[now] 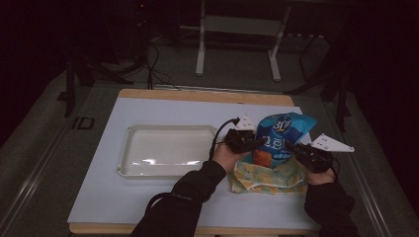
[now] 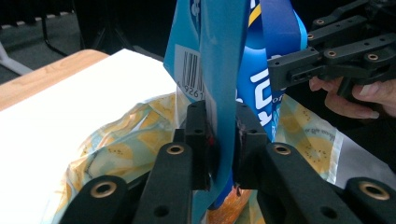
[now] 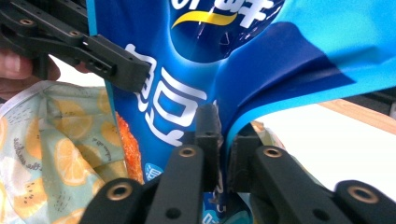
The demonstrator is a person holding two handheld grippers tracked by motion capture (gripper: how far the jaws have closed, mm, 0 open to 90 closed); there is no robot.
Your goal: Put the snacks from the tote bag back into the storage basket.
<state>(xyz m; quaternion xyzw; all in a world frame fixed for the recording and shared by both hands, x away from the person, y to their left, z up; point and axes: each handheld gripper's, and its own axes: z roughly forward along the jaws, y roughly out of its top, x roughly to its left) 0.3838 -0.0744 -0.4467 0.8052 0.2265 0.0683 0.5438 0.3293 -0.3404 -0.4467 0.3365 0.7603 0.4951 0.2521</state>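
Observation:
A blue snack bag [image 1: 282, 136] stands upright between my two grippers, over a lemon-print pouch [image 1: 269, 178] that lies flat on the white mat. My left gripper [image 1: 255, 143] is shut on the bag's left edge. In the left gripper view its pads pinch the light-blue side seam [image 2: 219, 84] just below a barcode. My right gripper [image 1: 292, 147] is shut on the bag's right edge, where the blue film [image 3: 187, 60] folds in between its jaws. The lemon-print pouch [image 3: 56, 140] shows beneath and behind the bag.
An empty white tray [image 1: 129, 148] sits on the mat to the left of the bag. The white mat [image 1: 148, 197] covers a wooden table whose front edge [image 1: 99, 228] runs near the person's sleeves. Dark stands and cables crowd the floor behind the table.

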